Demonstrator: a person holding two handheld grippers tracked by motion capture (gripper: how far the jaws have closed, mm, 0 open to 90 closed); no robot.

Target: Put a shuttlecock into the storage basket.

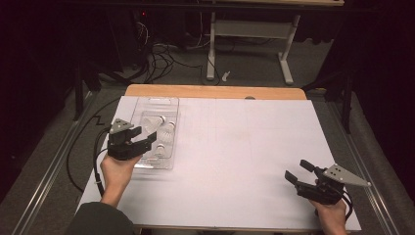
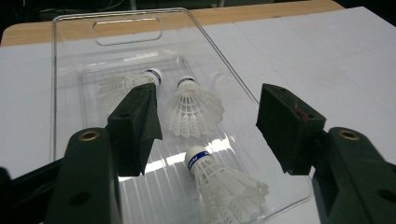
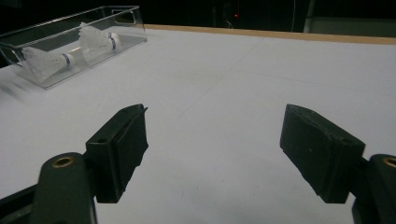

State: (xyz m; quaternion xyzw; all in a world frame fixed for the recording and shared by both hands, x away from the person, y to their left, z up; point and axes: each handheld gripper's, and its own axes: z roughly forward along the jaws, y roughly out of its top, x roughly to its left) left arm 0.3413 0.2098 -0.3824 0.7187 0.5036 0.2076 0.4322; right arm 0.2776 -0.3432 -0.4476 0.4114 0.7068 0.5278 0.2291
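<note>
A clear plastic tray (image 1: 152, 105) lies at the table's left and holds three white shuttlecocks with blue-banded corks. In the left gripper view the nearest shuttlecock (image 2: 219, 179) lies low in the tray (image 2: 70, 56), with a second shuttlecock (image 2: 191, 109) and a third shuttlecock (image 2: 122, 86) farther back. My left gripper (image 1: 147, 137) hovers over the tray's near end, jaws open and empty (image 2: 212, 123). My right gripper (image 1: 299, 171) stands open over bare table at the front right, nothing between its jaws (image 3: 215, 144). From there the tray (image 3: 70, 32) shows far off at the upper left.
White sheet covers the wooden table (image 1: 215, 91), whose far edge shows bare wood. Beyond it stand a white table frame (image 1: 249, 34) and tangled cables on the floor (image 1: 161, 56). Each gripper trails a black cable (image 1: 98, 161).
</note>
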